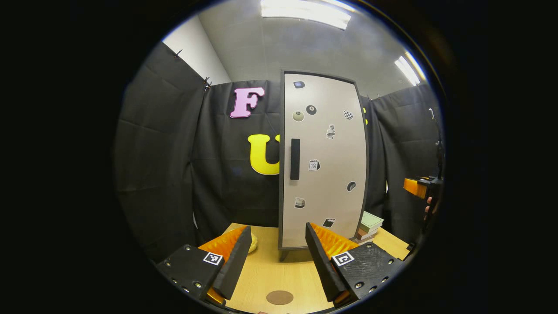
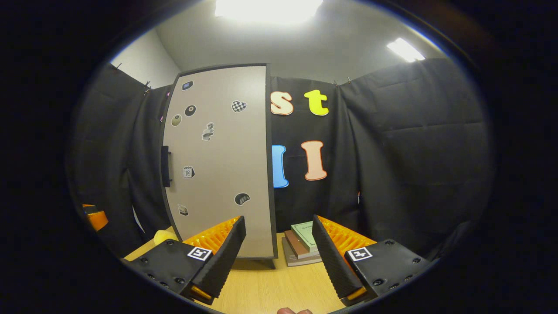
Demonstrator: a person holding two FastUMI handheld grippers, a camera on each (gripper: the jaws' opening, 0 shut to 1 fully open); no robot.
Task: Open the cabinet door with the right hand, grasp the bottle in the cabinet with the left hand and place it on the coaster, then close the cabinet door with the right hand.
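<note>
A tall cabinet stands at the back of the wooden table, its pale door (image 1: 324, 161) closed, with stickers on it and a dark vertical handle (image 1: 295, 159) at its left edge. The same door (image 2: 220, 161) and handle (image 2: 165, 166) appear in the right gripper view. A round brown coaster (image 1: 279, 297) lies on the table just below my left gripper (image 1: 277, 244), which is open and holds nothing. My right gripper (image 2: 279, 237) is open too, facing the door's right edge. The right gripper (image 1: 418, 187) also shows far right in the left gripper view. The bottle is hidden.
A stack of books (image 2: 303, 242) lies on the table to the right of the cabinet, seen as a stack of books (image 1: 369, 226) in the left gripper view. A pale yellow object (image 1: 252, 243) sits left of the cabinet. Black cloth walls surround the table (image 1: 270, 270).
</note>
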